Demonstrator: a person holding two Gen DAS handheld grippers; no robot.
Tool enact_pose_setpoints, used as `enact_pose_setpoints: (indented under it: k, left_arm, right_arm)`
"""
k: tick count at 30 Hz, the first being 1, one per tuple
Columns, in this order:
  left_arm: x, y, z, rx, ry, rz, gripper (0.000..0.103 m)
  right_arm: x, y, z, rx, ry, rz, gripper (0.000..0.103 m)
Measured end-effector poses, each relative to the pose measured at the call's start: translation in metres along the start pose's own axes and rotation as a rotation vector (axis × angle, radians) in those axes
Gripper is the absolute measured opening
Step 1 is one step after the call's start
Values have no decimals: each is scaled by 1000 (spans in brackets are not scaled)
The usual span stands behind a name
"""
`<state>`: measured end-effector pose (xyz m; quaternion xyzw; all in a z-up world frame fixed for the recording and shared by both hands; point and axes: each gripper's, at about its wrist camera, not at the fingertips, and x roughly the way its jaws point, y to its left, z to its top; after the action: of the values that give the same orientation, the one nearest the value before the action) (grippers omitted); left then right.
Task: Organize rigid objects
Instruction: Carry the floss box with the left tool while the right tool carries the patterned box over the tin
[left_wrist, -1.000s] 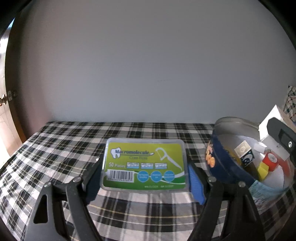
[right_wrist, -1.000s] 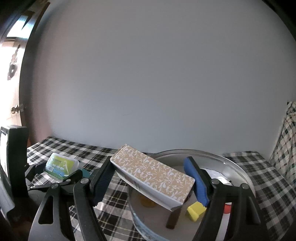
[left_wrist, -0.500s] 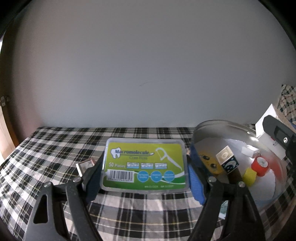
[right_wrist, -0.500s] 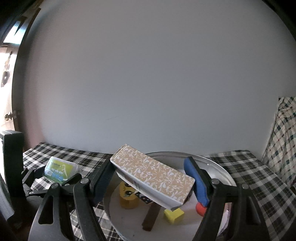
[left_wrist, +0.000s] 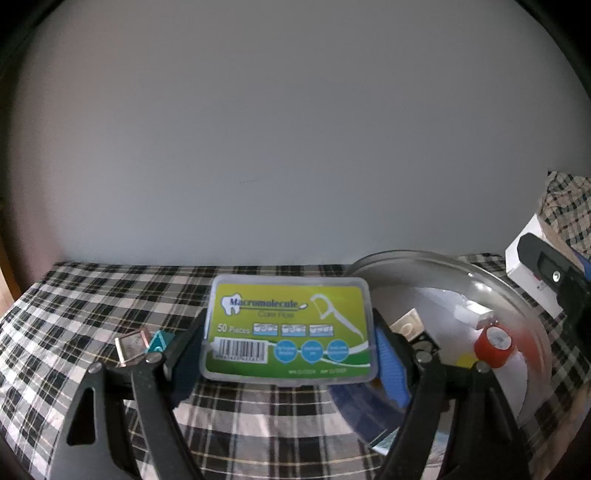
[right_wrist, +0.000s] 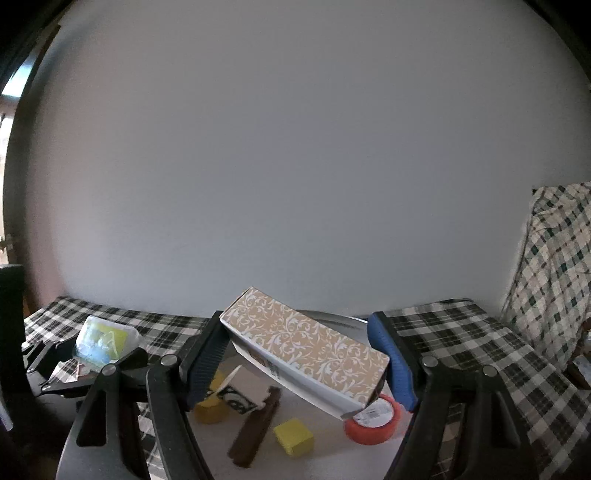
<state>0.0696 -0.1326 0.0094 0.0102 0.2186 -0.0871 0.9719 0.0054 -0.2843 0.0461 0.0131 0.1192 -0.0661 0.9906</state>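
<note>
In the left wrist view, my left gripper (left_wrist: 288, 334) is shut on a clear floss-pick box with a green label (left_wrist: 288, 325), held above the checked tablecloth just left of a metal bowl (left_wrist: 424, 256). The bowl holds a red tape roll (left_wrist: 493, 345), a yellow block (left_wrist: 467, 358) and a patterned cube (left_wrist: 410, 325). In the right wrist view, my right gripper (right_wrist: 297, 328) is shut on a tan box with white scrollwork (right_wrist: 306, 350), tilted over the bowl (right_wrist: 332, 317). Below it lie a yellow cube (right_wrist: 293, 437), the red tape roll (right_wrist: 373, 421) and a brown stick (right_wrist: 255, 432).
A small metal square (left_wrist: 131, 347) and a teal piece (left_wrist: 159, 339) lie on the tablecloth (left_wrist: 92, 295) left of my left gripper. A grey wall closes the back. A checked cloth (right_wrist: 554, 258) hangs at the right. The left gripper with its box (right_wrist: 105, 341) shows beside the bowl.
Both grippers have moved toward the bowl with their boxes still held. In the left view the bowl has slid from the right toward the middle; in the right view more of its inside shows below the box.
</note>
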Motion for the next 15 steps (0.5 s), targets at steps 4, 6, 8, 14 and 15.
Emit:
enact_pose_setpoints:
  k: [4,6,8,14,15]
  left_arm:
    - [2,-10,3,2,-2,-19,80]
    - [4,-15,4,8,-4,-28,80]
    - [6,-20,5,11,-5,-36,80]
    - [3,-36,7,25,-7,-58,80]
    - [4,-39,8,27,-7,-63,80]
  right_arm:
    - [2,-12,0,6,-3,-32,78]
    - [2,-20,1,13,-2,-45,78]
    - [4,-24,1,16,-4,-58,78]
    - [5,-38,2,28,-5,-91,78]
    - [5,-41,3,29,-6,-96,78]
